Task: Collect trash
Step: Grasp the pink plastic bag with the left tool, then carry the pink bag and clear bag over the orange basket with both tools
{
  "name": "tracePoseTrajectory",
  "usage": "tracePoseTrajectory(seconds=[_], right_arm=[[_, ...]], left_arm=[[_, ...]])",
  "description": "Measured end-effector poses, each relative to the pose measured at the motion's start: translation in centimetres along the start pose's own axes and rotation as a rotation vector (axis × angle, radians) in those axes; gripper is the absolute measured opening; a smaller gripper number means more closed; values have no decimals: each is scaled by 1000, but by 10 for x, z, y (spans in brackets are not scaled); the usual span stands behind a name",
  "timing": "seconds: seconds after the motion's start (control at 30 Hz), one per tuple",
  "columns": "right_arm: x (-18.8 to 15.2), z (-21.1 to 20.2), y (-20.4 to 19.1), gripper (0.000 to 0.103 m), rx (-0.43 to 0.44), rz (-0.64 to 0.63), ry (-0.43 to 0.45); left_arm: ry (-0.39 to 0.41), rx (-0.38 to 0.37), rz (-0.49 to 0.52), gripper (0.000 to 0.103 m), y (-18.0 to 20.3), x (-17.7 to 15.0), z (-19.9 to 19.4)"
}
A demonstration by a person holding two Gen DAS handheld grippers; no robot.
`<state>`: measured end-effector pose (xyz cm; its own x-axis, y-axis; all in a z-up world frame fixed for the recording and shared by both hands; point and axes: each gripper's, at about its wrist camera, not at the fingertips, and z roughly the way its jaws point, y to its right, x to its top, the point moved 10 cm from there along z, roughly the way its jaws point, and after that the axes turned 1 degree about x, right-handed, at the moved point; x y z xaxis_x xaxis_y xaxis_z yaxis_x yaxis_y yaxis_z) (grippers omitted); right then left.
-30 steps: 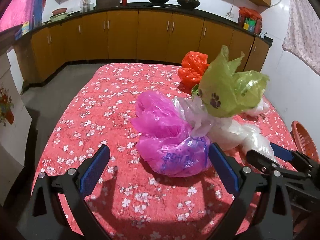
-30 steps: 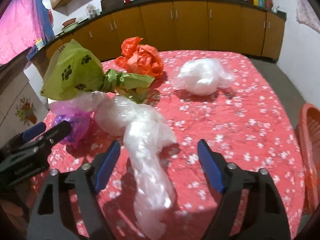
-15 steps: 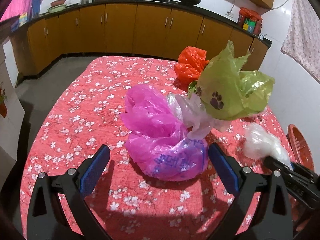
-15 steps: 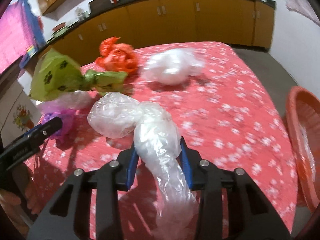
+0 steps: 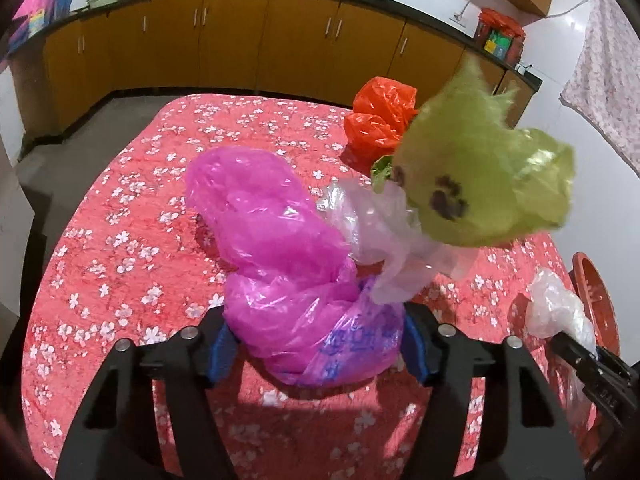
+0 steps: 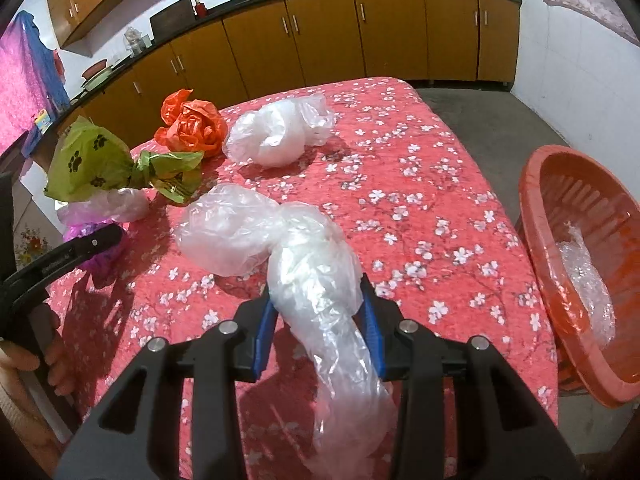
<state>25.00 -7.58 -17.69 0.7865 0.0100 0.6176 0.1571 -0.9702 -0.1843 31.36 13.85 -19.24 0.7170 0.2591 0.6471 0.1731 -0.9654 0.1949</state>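
My left gripper (image 5: 314, 346) is shut on a pink plastic bag (image 5: 288, 264) on the red flowered table (image 5: 132, 208). A green paw-print bag (image 5: 472, 184) is blurred above it, joined to it by pale plastic. My right gripper (image 6: 318, 328) is shut on a clear plastic bag (image 6: 288, 252), held above the table (image 6: 420, 184). That clear bag also shows in the left wrist view (image 5: 556, 308). The left gripper's finger (image 6: 64, 258) shows at the left of the right wrist view.
An orange bag (image 6: 190, 124) and another clear bag (image 6: 276, 132) lie at the far side of the table. An orange basket (image 6: 540, 240) with clear plastic in it stands off the table's right edge. Brown kitchen cabinets (image 5: 240, 40) line the back wall.
The left gripper has closed on the pink bag and the green bag has moved. The right gripper, shut on the clear bag, has carried it to the right, toward the basket.
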Motion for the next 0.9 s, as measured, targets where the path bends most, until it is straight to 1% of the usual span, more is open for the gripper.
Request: tracePoseTrajectory(seconds=[0.27,0.5,0.63,0.9], right_arm=[[-5,-17,10,38,-14,14,12],[-14,-36,18,38,-27,29,24],[-16,-52,21,38,-33,33,44],[-15,-90,30,38,-40,50,106]], left_arm=[[7,3,14,65,-7,-15,-25],[5,-15,10,65,-10,-37,-49],[21,-26,20,65,-5,-41,-67],[86,-80,66,65,24,-33,-104]])
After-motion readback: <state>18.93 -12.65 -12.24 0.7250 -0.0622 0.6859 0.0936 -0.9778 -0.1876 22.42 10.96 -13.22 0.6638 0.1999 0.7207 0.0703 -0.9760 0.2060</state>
